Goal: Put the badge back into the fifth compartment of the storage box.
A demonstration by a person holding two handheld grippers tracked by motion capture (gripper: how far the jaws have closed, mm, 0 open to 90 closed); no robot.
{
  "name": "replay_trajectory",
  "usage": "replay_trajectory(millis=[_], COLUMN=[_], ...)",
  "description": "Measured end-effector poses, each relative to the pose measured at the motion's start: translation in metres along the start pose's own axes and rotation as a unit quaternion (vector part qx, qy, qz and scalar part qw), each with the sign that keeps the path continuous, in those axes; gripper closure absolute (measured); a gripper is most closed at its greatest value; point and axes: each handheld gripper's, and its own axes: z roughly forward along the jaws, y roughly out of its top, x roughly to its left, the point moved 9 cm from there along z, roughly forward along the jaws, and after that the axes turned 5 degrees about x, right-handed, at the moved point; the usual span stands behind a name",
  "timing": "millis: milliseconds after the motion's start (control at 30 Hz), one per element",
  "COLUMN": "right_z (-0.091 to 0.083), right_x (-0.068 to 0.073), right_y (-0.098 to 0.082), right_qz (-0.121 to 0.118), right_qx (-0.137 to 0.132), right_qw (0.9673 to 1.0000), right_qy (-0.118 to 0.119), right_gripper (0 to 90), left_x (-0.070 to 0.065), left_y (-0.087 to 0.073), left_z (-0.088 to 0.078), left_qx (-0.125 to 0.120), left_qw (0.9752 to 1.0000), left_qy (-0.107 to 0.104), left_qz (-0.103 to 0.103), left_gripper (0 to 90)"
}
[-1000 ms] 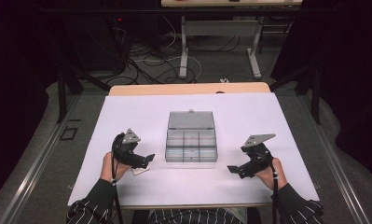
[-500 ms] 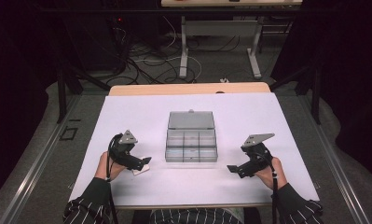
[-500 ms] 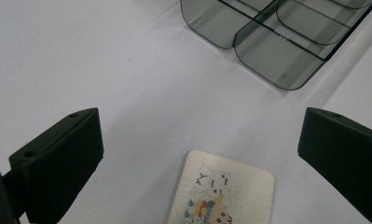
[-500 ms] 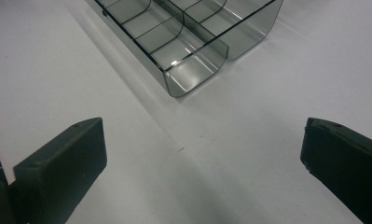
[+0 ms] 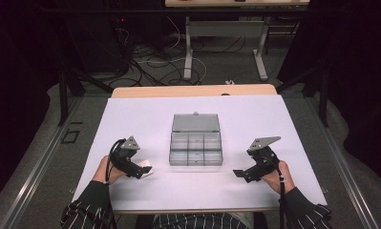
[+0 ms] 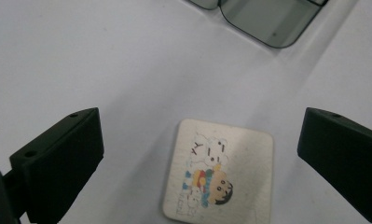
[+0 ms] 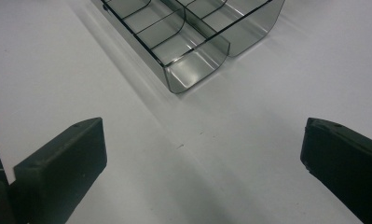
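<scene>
A clear compartment box with its lid open lies in the middle of the white table. A small square card with a cartoon picture lies flat on the table, left of the box. My left gripper hovers over that card with its jaws wide open on either side of it. To the right of the box, my right gripper is open above bare table, with nothing between its jaws; the box's near corner lies ahead of it.
Beyond the white table's far edge is a wooden strip. Behind it on the floor are cables and the legs of another desk. Dark floor surrounds the table.
My left gripper has drawn back slightly toward the person and lowered over the card. The right gripper has hardly moved.
</scene>
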Motion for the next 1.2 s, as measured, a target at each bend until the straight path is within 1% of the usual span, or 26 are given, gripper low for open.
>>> replay_trajectory(millis=[33,67,133,200,233,267,300,333,367,400,433,467,500,533,567,633,667,733,833,867,933,1000,1033,1100,1200], right_z=[-0.001,0.0,0.0,0.001,0.001,0.001,0.001,0.0,0.001,0.001,0.0,0.001,0.002,0.002,0.002,0.001,0.002,0.001,0.002,0.001,0.001,0.002,0.001,0.001,0.002], right_x=[0.001,0.0,0.001,0.001,0.001,0.001,0.001,0.001,0.001,0.001,0.001,0.001,0.001,0.001,0.001,0.001,0.0,0.0,0.0,0.0,0.0,0.0,0.0,0.0,0.0], right_y=[-0.001,0.0,0.0,0.001,0.001,0.001,0.0,0.0,0.0,0.0,0.0,0.0,0.001,0.001,0.0,0.0,0.0,0.0,0.0,0.0,0.0,0.0,-0.001,-0.001,0.0], right_qz=[0.002,0.002,0.002,-0.001,0.0,-0.001,-0.001,0.0,-0.001,0.0,0.003,0.004,0.0,-0.001,-0.004,-0.003,0.0,0.001,0.0,-0.004,-0.003,-0.003,-0.007,-0.004,-0.008], right_qx=[0.007,-0.001,0.005,-0.001,0.0,0.0,0.004,0.004,0.004,0.004,0.006,0.007,0.0,0.001,0.009,0.008,0.002,0.001,0.003,0.002,0.008,0.003,0.01,0.012,0.008], right_qw=[1.0,1.0,1.0,1.0,1.0,1.0,1.0,1.0,1.0,1.0,1.0,1.0,1.0,1.0,0.9999,1.0,1.0,1.0,1.0,0.9999,0.9999,1.0,0.9999,0.9999,0.9999], right_qy=[-0.001,-0.004,0.0,-0.004,-0.003,-0.001,-0.002,-0.002,-0.002,-0.002,-0.002,-0.002,-0.001,0.0,-0.002,-0.004,-0.005,-0.005,-0.006,-0.009,-0.007,-0.007,-0.006,-0.007,-0.006], right_gripper=[0.0,0.0,0.0,0.0,0.0,0.0,0.0,0.0,0.0,0.0,0.0,0.0,0.0,0.0,0.0,0.0,0.0,0.0,0.0,0.0,0.0,0.0,0.0,0.0,0.0], left_x=[-0.001,-0.003,-0.006,-0.009,-0.009,-0.009,-0.01,-0.009,-0.01,-0.009,-0.01,-0.01,-0.01,-0.011,-0.011,-0.011,-0.012,-0.012,-0.012,-0.012,-0.012,-0.012,-0.012,-0.012,-0.012], left_y=[-0.001,-0.002,-0.004,-0.005,-0.007,-0.007,-0.008,-0.008,-0.01,-0.01,-0.011,-0.011,-0.012,-0.012,-0.012,-0.012,-0.012,-0.013,-0.013,-0.013,-0.013,-0.014,-0.014,-0.013,-0.014], left_z=[0.001,0.002,0.003,0.005,0.006,0.007,0.007,0.008,0.008,0.008,0.009,0.009,0.01,0.01,0.011,0.011,0.012,0.011,0.011,0.011,0.011,0.011,0.011,0.011,0.011], left_qx=[0.002,0.006,0.015,0.019,0.025,0.025,0.029,0.03,0.034,0.035,0.037,0.039,0.042,0.043,0.043,0.048,0.046,0.045,0.047,0.047,0.047,0.047,0.047,0.045,0.045], left_qw=[1.0,1.0,0.9998,0.9995,0.9993,0.9993,0.9992,0.9991,0.999,0.999,0.9989,0.9988,0.9987,0.9986,0.9986,0.9983,0.9985,0.9986,0.9984,0.9984,0.9984,0.9984,0.9984,0.9985,0.9985], left_qy=[-0.001,-0.004,-0.009,-0.019,-0.017,-0.014,-0.017,-0.016,-0.02,-0.017,-0.02,-0.017,-0.016,-0.016,-0.016,-0.012,-0.014,-0.016,-0.02,-0.02,-0.023,-0.024,-0.024,-0.025,-0.025], left_qz=[0.005,0.005,0.014,0.016,0.022,0.025,0.022,0.025,0.019,0.022,0.021,0.025,0.022,0.027,0.028,0.03,0.026,0.022,0.022,0.022,0.021,0.019,0.02,0.018,0.02], left_gripper=[2.0,4.0,7.8,11.1,12.8,14.1,15.3,16.1,17.0,17.9,19.3,20.9,21.6,23.0,24.0,26.5,27.5,28.6,29.4,29.9,31.5,32.4,32.7,33.2,33.5])
